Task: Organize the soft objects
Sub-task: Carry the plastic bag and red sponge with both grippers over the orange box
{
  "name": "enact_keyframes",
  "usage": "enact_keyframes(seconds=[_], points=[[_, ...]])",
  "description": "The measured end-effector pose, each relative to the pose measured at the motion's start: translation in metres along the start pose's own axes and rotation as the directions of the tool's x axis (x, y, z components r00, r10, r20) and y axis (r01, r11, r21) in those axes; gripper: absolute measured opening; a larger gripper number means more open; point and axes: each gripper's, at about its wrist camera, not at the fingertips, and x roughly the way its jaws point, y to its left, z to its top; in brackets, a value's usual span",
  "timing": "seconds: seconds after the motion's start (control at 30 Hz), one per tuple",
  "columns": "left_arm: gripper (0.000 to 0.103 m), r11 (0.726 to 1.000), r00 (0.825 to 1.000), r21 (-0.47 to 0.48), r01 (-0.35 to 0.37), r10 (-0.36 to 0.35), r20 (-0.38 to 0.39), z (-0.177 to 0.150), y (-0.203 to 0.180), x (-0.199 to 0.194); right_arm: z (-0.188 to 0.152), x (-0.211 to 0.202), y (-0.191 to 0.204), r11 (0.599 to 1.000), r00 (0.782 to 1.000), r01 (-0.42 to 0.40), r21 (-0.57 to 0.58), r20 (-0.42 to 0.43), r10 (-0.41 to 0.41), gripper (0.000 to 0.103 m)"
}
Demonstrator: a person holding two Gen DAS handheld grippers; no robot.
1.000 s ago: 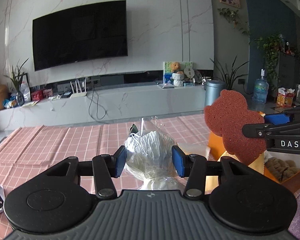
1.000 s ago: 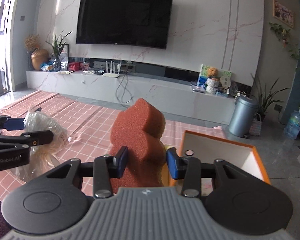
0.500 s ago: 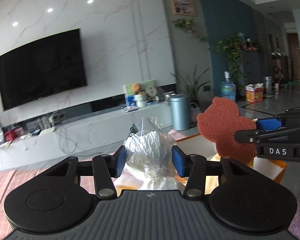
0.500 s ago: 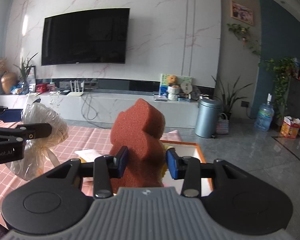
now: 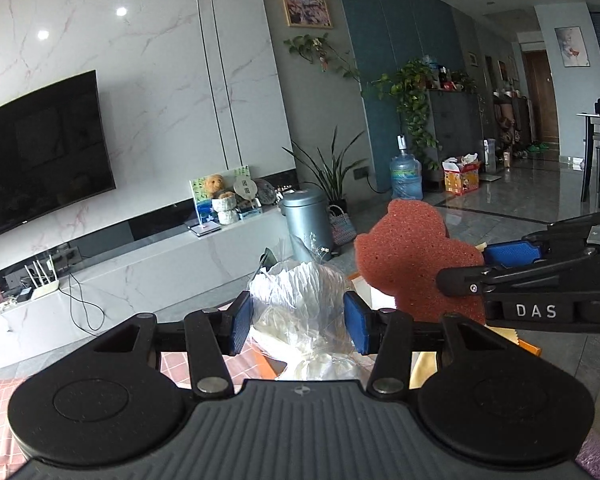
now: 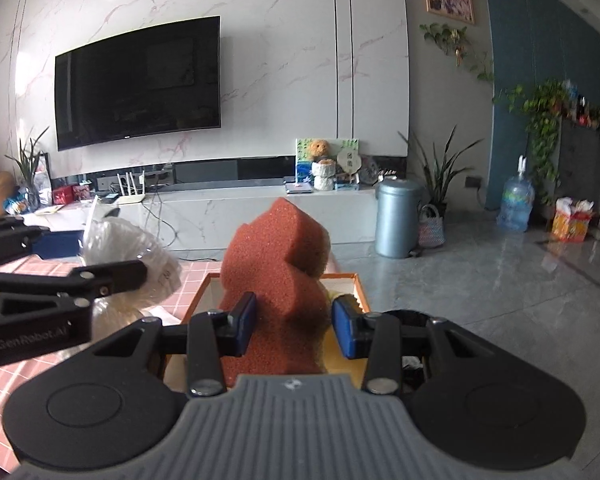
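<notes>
Left wrist view: the left tool [image 5: 298, 322] has its blue pads about half apart, pressed on either side of a crinkled clear plastic bag [image 5: 300, 304] with something pale inside. The bag is lifted in front of the orange-rimmed box [image 5: 526, 346], whose edge shows low on the right. To the bag's right, the right tool [image 5: 476, 268] pinches a reddish-brown bear-shaped sponge [image 5: 412, 256].

Right wrist view: the right tool [image 6: 294, 326] grips the sponge [image 6: 280, 280] at its lower part, jaws partly apart; the sponge stands upright directly over the open box [image 6: 358, 286]. The left tool [image 6: 112, 264] holds the bag [image 6: 128, 256] left of the box, above the pink checked surface [image 6: 32, 364].
</notes>
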Motion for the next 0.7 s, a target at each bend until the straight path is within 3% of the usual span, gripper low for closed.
enact_keyframes(seconds=[0.17, 0.4, 0.7], points=[[0.055, 1.000, 1.000, -0.003, 0.011, -0.011, -0.019, -0.005, 0.000, 0.007, -0.002, 0.007, -0.007, 0.998, 0.999, -0.039, 0.054, -0.036, 0.041, 0.040], [0.056, 0.999, 0.997, -0.024, 0.041, -0.043, -0.061, -0.005, 0.006, 0.024, -0.001, 0.038, -0.008, 0.999, 0.994, -0.017, 0.033, -0.105, 0.020, 0.040], [0.056, 0.994, 0.988, -0.046, 0.097, -0.101, -0.114, 0.013, 0.014, 0.066, 0.016, 0.066, -0.014, 0.990, 0.996, 0.017, -0.138, -0.082, -0.028, 0.040]])
